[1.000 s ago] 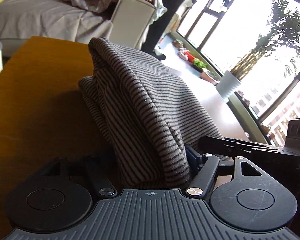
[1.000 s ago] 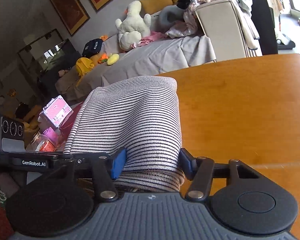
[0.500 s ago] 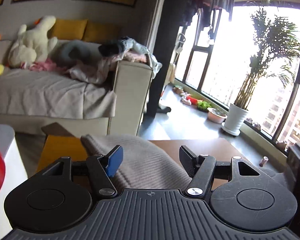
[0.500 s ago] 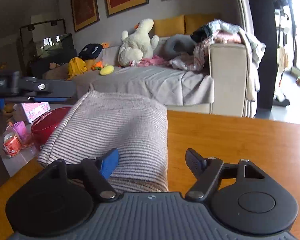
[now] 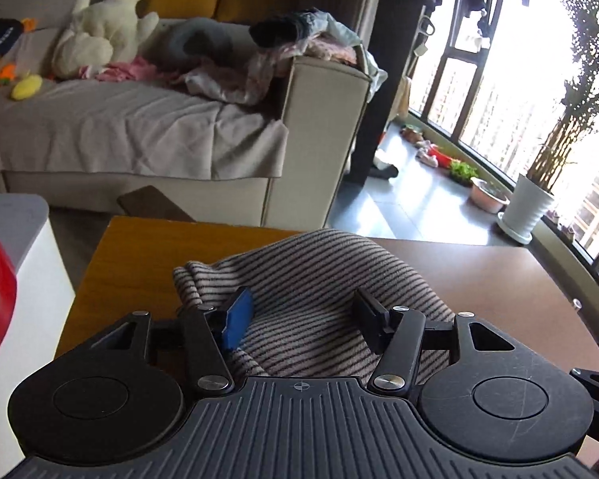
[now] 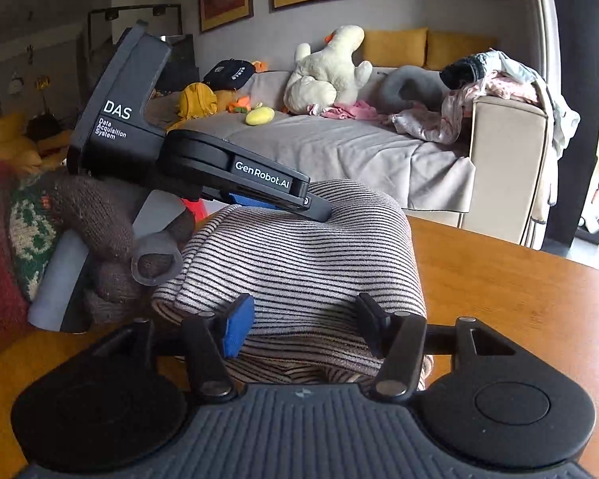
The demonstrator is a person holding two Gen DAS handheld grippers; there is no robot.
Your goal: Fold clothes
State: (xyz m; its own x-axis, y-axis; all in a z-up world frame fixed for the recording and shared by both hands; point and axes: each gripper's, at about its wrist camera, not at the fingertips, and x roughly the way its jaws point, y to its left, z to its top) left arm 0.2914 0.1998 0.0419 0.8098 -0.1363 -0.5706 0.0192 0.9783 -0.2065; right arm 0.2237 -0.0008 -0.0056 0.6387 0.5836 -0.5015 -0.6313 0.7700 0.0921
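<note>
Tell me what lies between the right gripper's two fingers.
In the right wrist view, the folded striped garment lies on the table between the open fingers of the right gripper; nothing else sits there.

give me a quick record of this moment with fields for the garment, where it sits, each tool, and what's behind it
garment: striped knit top, folded into a thick bundle
surface: wooden table; the bundle lies on it
left tool: open, fingers either side of the bundle's near edge, not clamping
right tool: open, fingers straddling the bundle's near end
left tool in the right view: its tip rests on top of the bundle
hand: knit-gloved hand holding the left tool
background: sofa with a white plush duck and loose clothes
</note>
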